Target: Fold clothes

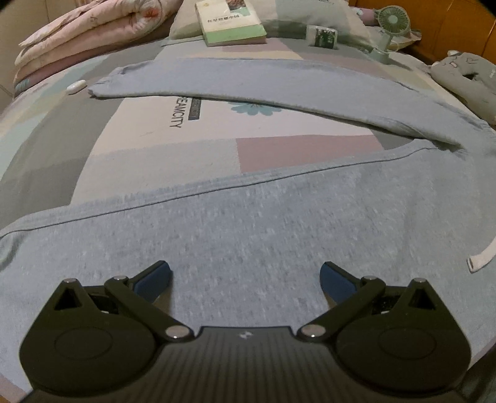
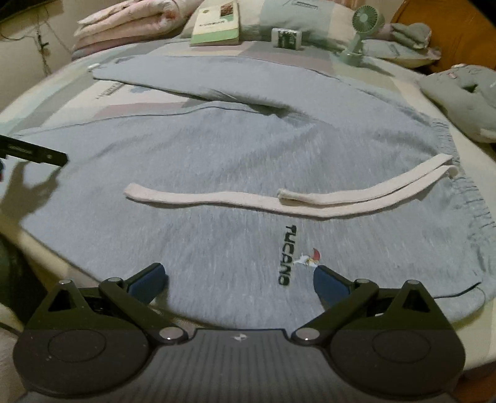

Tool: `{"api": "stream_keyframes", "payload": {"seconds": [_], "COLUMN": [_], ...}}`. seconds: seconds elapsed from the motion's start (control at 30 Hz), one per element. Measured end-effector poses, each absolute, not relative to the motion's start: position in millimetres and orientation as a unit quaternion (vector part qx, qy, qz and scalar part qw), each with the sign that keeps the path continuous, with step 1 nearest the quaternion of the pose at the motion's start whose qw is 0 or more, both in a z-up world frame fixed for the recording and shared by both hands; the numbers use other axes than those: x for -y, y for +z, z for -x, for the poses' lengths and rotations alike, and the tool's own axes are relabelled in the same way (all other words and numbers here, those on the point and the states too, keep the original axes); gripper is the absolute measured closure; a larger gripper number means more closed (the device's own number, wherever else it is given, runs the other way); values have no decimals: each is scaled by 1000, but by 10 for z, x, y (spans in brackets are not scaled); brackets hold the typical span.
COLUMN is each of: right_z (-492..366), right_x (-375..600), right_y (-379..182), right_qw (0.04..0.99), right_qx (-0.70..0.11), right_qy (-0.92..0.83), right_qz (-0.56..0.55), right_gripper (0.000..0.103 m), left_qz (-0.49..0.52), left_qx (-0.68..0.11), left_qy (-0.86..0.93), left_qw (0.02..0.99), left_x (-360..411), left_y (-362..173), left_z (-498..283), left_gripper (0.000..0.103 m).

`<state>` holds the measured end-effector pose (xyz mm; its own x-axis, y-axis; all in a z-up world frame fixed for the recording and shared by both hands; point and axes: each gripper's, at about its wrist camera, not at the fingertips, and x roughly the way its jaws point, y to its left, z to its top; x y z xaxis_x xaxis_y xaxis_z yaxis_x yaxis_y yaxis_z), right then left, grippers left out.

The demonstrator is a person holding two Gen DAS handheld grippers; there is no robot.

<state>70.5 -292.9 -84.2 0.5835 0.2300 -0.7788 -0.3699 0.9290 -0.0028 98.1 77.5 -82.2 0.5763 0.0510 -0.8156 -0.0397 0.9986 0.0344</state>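
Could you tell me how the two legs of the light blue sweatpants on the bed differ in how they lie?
The near leg lies flat and broad right under both open grippers, the left gripper and the right gripper; the far leg stretches narrower toward the book. The near leg carries the white drawstring; the far leg is bare. Both are the same blue knit, spread unfolded.

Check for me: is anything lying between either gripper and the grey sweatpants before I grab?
Nothing visible blocks them. The left gripper and right gripper are both open directly over the sweatpants. Only the pants' own white drawstring lies on the fabric, ahead of the right gripper. The book and fan sit beyond the pants.
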Motion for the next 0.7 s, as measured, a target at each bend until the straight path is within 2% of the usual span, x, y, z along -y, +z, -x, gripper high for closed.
{"api": "stream_keyframes", "payload": {"seconds": [0.4,0.53,0.7], "right_z": [-942,-852,-765], "right_x": [3591,3529,3303], "right_y": [-852,-812,-610], "right_qw": [902,899,907], "right_qx": [-415,-424,-402], "right_qy": [101,81,111], "right_qz": [65,73,61], "right_gripper": [0,0,0], "left_qz": [-10,-3,-51], "left_qx": [-466,-478,-455], "left_qy": [41,49,19], "left_qw": [884,877,889], "left_x": [-926,-1009,-763], "left_y": [-762,-806,-669], "left_z": [-907,-894,-891], "left_gripper": [1,0,1]}}
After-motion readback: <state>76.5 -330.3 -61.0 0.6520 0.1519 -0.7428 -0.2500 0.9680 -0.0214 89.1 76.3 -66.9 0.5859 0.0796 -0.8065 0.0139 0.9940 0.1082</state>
